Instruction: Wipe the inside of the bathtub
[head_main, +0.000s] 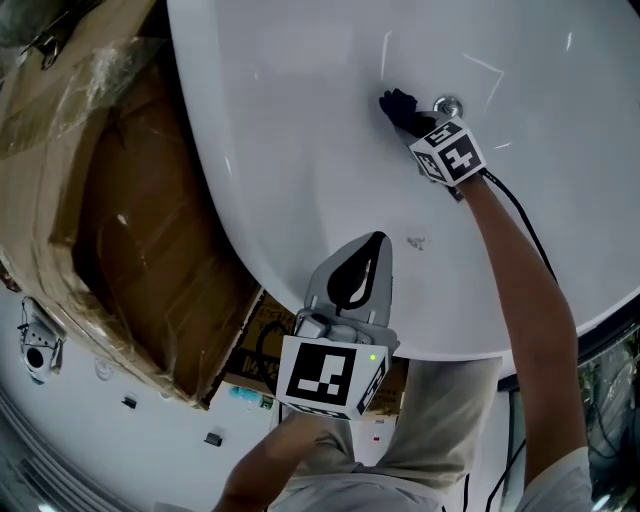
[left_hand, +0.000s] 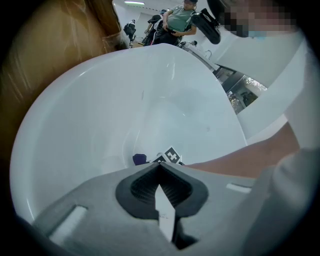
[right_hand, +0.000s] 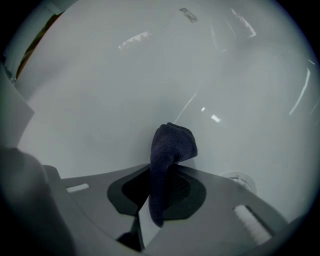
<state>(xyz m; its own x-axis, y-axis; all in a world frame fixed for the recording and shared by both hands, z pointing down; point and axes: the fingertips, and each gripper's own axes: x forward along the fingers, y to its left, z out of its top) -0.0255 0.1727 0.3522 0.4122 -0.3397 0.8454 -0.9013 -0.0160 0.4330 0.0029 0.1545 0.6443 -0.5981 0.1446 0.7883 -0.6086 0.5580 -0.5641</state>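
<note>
The white bathtub (head_main: 300, 150) lay open below the person, its smooth inner wall curving down to a metal drain (head_main: 447, 105) in the floor. A dark cloth (head_main: 400, 105) sat low inside the tub, just beside that drain, its bunched end against the white surface. The right gripper (head_main: 418, 120) reached deep into the tub, and in the right gripper view its jaws were pinched on the cloth (right_hand: 170, 145), which stuck out past the tips and also hung back between them; the drain (right_hand: 240, 180) showed just beside one jaw. The person's bare forearm (head_main: 520, 300) stretched across the tub behind that gripper. The left gripper (head_main: 372, 245) was held higher, over the near side of the tub, well apart from the cloth; in the left gripper view its jaws were pressed together at the tips with nothing between them. Outside the tub, a plastic-wrapped cardboard box (head_main: 110, 200) stood beside its rim.
</note>
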